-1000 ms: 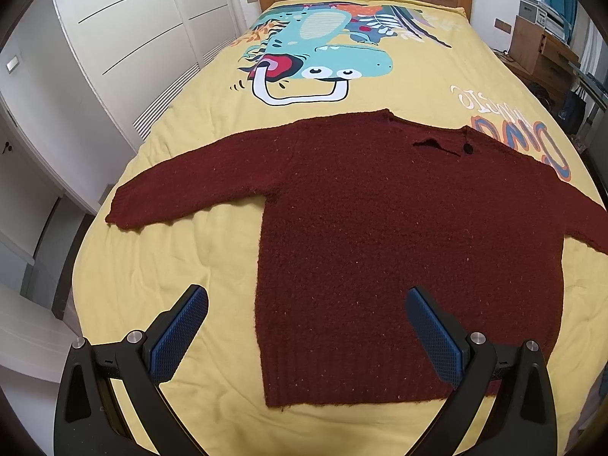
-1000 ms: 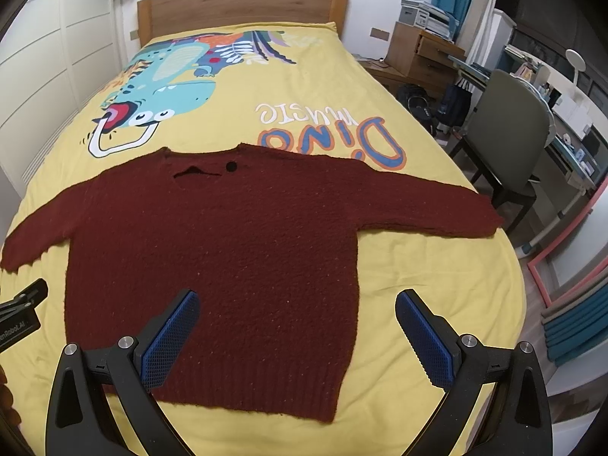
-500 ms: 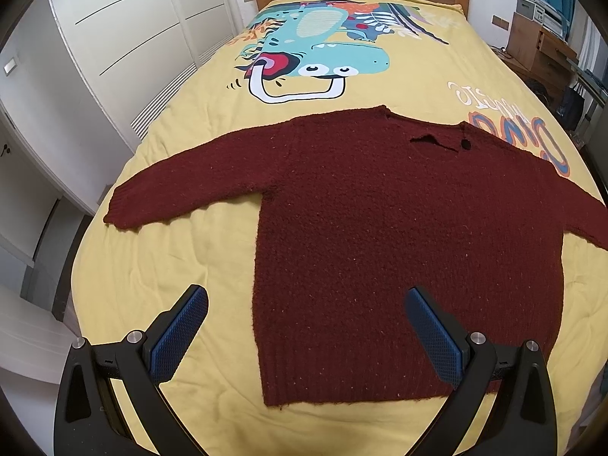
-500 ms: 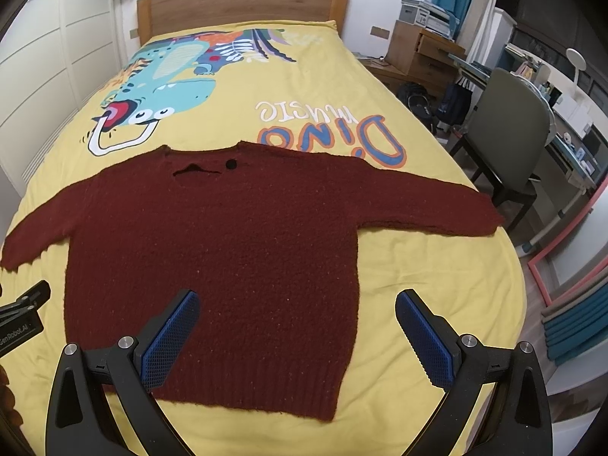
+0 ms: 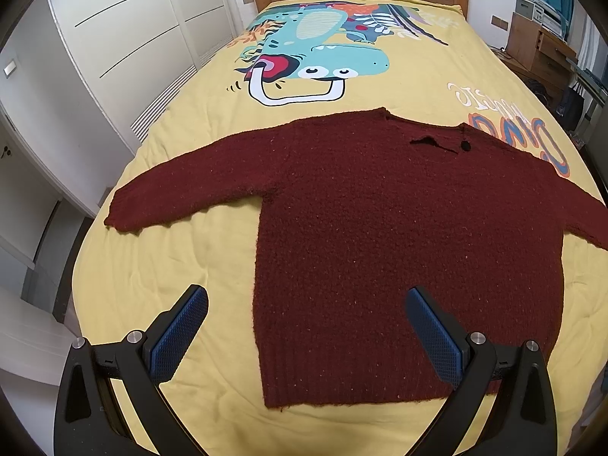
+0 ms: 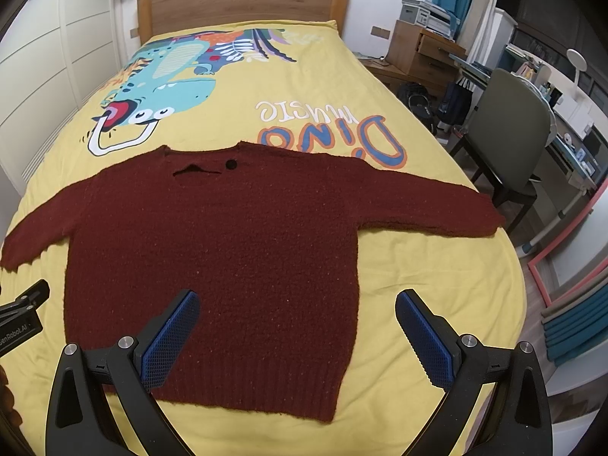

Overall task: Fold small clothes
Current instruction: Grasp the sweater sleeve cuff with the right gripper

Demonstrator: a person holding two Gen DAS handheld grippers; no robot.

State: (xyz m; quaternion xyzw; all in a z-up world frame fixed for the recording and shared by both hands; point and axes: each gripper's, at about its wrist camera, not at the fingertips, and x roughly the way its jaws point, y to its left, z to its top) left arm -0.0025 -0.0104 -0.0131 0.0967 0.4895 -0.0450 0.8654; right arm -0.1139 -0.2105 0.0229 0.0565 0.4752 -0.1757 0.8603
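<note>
Bedroom setting: a bed (image 5: 159, 266) with a yellow dinosaur-print cover carries the work. Left gripper (image 5: 306, 326) and right gripper (image 6: 296, 326) both hover with jaws spread wide, holding nothing. Directly ahead of both lies the maroon knitted sweater (image 5: 399, 235), flat, hem nearest, neckline toward the headboard (image 6: 243, 2), sleeves extended sideways. Left gripper is nearer the left sleeve (image 5: 190, 193); right gripper nearer the right sleeve (image 6: 425, 205). No containers are involved.
</note>
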